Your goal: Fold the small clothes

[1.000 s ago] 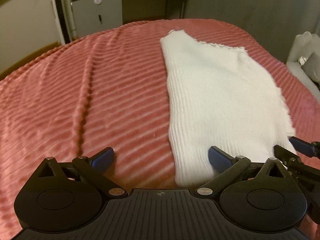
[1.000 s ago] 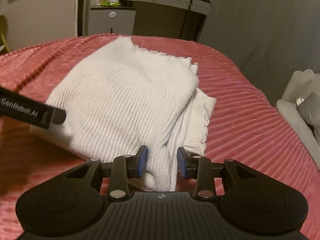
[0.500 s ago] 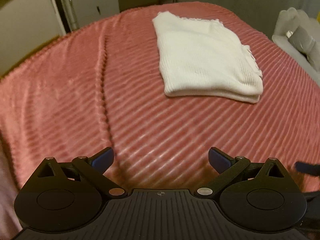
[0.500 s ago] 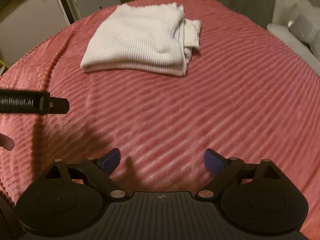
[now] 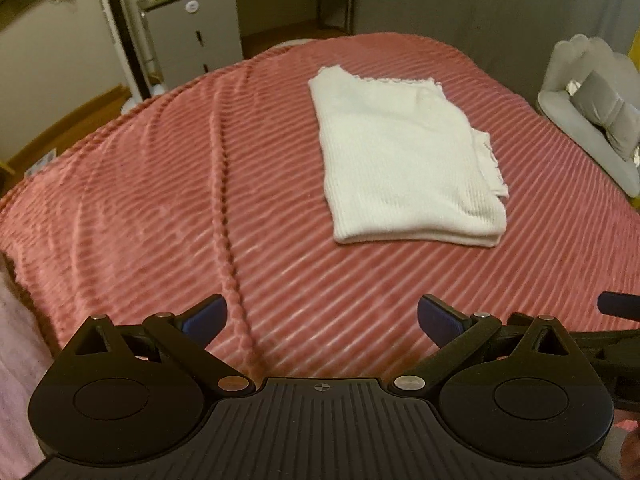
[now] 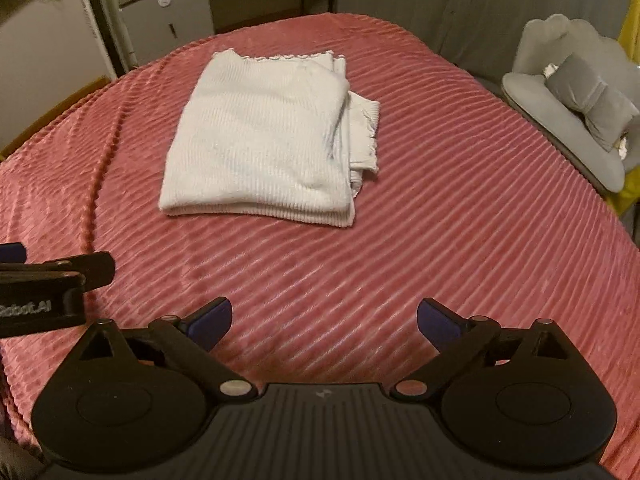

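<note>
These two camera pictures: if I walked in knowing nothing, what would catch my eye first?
A white knitted garment, folded into a neat rectangle, lies on a ribbed pink bedspread that fills both views. In the foreground of each view a black hand-held gripper, the left and the right, stands with its blue-tipped fingers wide apart and nothing between them.

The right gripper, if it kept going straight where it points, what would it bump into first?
Probably the bare pink ribbed bedspread. The open right gripper holds nothing, and the folded white knitted garment lies farther ahead, though depth is hard to judge.
</note>
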### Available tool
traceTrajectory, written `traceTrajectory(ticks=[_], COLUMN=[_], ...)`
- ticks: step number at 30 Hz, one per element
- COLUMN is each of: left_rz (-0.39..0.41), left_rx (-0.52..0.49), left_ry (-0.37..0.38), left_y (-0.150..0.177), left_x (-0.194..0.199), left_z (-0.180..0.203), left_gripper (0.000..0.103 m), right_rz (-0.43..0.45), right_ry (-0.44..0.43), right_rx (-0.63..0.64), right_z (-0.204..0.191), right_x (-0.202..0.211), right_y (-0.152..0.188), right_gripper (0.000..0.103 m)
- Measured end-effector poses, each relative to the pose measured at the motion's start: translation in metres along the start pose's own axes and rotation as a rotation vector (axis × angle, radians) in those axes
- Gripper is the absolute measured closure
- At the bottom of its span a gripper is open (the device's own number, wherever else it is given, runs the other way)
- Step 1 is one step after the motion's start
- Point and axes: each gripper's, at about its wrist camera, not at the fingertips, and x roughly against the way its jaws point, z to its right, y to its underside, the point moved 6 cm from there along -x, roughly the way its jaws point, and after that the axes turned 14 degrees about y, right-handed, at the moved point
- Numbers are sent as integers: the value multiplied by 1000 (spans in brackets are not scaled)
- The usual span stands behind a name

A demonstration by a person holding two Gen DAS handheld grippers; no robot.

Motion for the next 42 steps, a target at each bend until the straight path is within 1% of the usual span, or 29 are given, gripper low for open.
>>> traceTrajectory(ticks=[4,13,18,25,42], left_rz=[-21,-21,-15,-14,-16], left_rx=[-25,-6,-13,-36,-46], left_ry=[-31,-25,-31,-31,-42], left_y=[2,-4,-6,-5,-6], left_x=[-5,-4,-3,-2,-6], left_z=[-1,-7,-6,-3,-4], left_gripper=[0,0,0,0,0], right_rz=[-6,29,38,54,64], right_ry=[15,34,23,20,15], right_rx=[-10,-31,-46,-33,-26], right_z=[0,7,11,9,7], right_x=[0,4,6,9,8], right_y=[-4,-11,-15,-16,-17], right_gripper=[4,4,4,4,4])
